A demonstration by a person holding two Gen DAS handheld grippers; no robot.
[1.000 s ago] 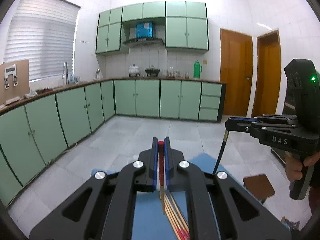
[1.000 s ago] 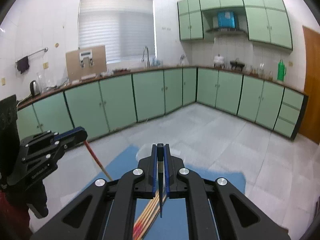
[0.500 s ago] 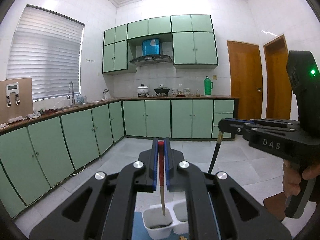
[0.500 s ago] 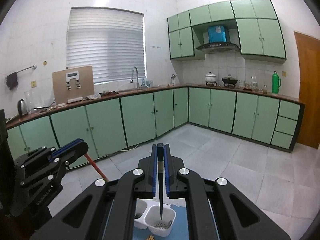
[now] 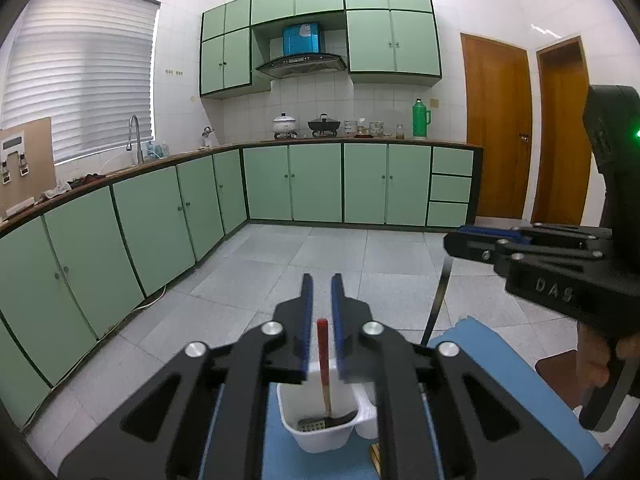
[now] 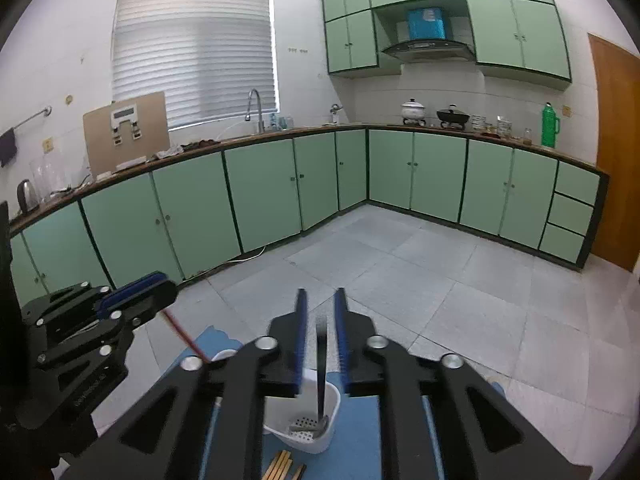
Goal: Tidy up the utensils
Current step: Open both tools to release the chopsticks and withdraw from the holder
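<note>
Holding both grippers over the white holder (image 5: pixel 320 432), we see the left gripper (image 5: pixel 320 312) parted around a red-tipped chopstick (image 5: pixel 323 356) standing in it, the right gripper (image 6: pixel 320 320), marked "DAS", parted around a dark utensil (image 6: pixel 321 364) there

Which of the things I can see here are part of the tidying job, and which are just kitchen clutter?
Part of the job:
red-topped chopstick
dark utensil
white holder
loose chopsticks on the blue mat
left gripper, right gripper

Just lying about:
green thermos
white pot
kettle
</note>
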